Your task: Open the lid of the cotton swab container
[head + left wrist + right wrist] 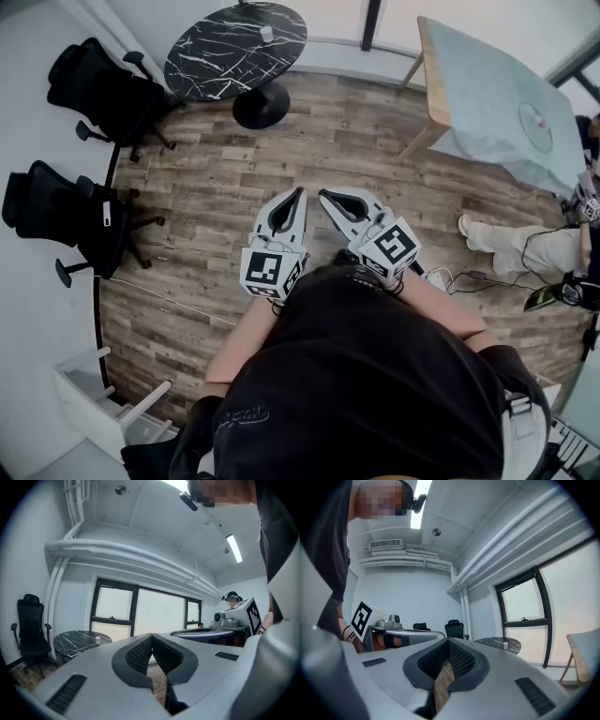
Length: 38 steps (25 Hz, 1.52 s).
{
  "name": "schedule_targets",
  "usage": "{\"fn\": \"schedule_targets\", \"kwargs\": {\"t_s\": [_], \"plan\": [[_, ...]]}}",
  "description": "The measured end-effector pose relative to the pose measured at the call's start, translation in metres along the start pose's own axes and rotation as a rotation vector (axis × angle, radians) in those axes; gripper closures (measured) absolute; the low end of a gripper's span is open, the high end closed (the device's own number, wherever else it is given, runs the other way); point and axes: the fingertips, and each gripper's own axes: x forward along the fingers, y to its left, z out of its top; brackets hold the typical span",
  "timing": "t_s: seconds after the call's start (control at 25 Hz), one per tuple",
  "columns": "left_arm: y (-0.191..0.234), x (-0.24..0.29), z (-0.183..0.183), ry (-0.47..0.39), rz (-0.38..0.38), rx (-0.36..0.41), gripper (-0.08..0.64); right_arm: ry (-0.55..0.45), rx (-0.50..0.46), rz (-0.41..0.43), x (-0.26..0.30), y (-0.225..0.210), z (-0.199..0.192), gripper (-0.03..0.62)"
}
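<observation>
Above wood floor [356, 141], we hold left gripper [299, 193] and right gripper [324, 195] clenched, empty; container unspotted, so we risk heading the wrong way.

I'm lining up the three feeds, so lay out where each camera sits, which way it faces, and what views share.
Head view: on the person's head, looking steeply down at the floor; shows torso, forearms, left gripper and right gripper, both shut.
Left gripper view: on the left gripper, facing level toward the windows; shows its closed jaws.
Right gripper view: on the right gripper, facing the wall and office chair; shows its closed jaws.
Shared: all three show the round marble table.
</observation>
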Motion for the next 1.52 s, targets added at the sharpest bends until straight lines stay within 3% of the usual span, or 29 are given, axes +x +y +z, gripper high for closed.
{"fn": "schedule_targets", "kwargs": {"t_s": [0.28, 0.68, 1.04, 1.52], "plan": [[-0.023, 0.047, 0.007, 0.001, 0.019, 0.02, 0.548, 0.017, 0.041, 0.018, -0.019, -0.055, -0.004, 0.57], [-0.027, 0.074, 0.0, 0.007, 0.002, -0.004, 0.548, 0.016, 0.055, -0.025, -0.032, -0.085, -0.011, 0.571], [-0.029, 0.11, -0.006, 0.009, -0.071, -0.028, 0.548, 0.033, 0.06, -0.096, -0.037, -0.115, -0.018, 0.569], [0.039, 0.155, 0.0, 0.016, -0.073, -0.041, 0.548, 0.054, 0.067, -0.098, 0.031, -0.158, -0.02, 0.571]]}}
